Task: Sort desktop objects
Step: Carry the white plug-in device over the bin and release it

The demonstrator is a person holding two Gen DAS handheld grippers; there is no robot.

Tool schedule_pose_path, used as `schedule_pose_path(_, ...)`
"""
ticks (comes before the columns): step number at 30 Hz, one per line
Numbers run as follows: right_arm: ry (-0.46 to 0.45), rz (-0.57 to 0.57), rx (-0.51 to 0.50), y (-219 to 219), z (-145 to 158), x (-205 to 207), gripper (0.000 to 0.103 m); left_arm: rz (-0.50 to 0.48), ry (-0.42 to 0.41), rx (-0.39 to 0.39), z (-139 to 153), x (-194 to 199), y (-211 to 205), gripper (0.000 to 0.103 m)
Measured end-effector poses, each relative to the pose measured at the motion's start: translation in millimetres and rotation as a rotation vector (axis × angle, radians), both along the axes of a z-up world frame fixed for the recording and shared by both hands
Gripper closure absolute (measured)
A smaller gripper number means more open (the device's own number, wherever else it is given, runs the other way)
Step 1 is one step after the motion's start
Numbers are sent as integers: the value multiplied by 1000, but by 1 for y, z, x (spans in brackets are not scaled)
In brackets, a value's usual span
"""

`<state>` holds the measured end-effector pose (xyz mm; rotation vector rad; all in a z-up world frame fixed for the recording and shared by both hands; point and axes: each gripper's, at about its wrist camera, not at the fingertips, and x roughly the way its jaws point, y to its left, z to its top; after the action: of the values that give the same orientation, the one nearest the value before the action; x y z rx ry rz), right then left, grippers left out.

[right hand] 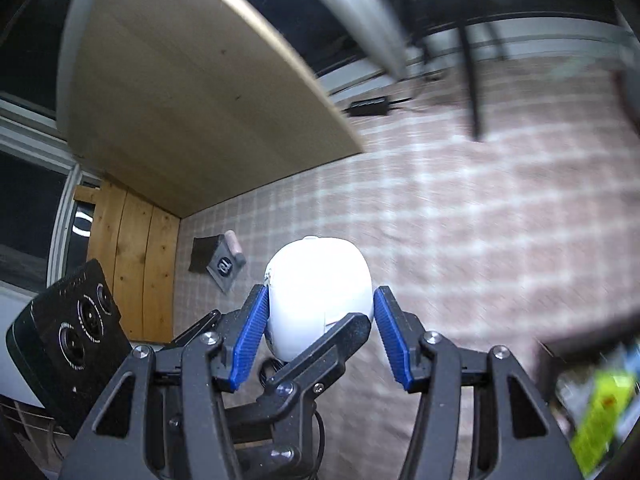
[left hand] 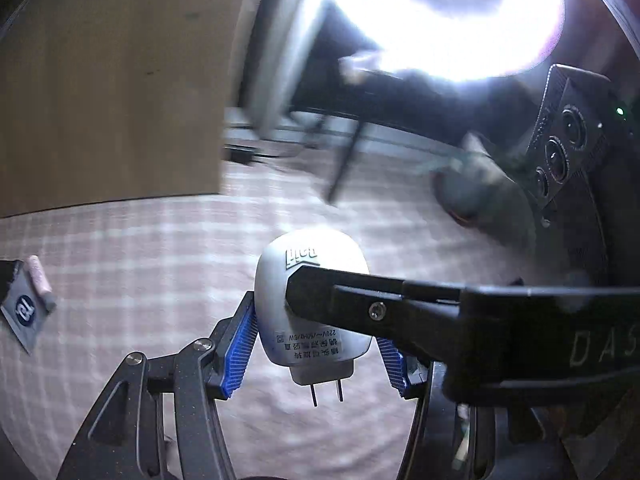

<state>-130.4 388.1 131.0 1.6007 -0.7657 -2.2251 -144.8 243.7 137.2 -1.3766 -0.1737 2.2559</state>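
Left tool (left hand: 320,344) is pinching the white plug-in device (left hand: 312,304) between ribbed blue pads (left hand: 240,350); right tool (right hand: 320,330) is gripping it too, above the checked cloth surface (right hand: 480,240). Judgement: keeping both squeezes even should stop the smooth, rounded plastic shell slipping. Metal prongs (left hand: 328,392) are pointing toward the camera.

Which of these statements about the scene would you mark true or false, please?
1. The white plug-in device sits between the left tool's blue pads. True.
2. The device has three prongs. False: two prongs show.
3. The right tool grips the same device. True.
4. The grey tag lies on the wooden board. False: it lies on the checked cloth.
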Motion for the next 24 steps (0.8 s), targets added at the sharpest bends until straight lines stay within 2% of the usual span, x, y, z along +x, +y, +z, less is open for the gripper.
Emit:
schedule_pose_path(6, -2, -129, 13, 82, 10, 72, 50, -158, 1, 3, 15, 53, 90, 50)
schedule_pose_path(14, -34, -304, 57, 187, 17, 163, 50, -375, -32, 12, 20, 125, 204, 49)
schedule_pose_path(19, -58, -376, 64, 238, 18, 208, 50, -469, -43, 9, 20, 163, 255, 49)
schedule_pose_path(24, -78, -370, 104, 262, 19, 225, 49, -510, -10, -41, 22, 191, 289, 49)
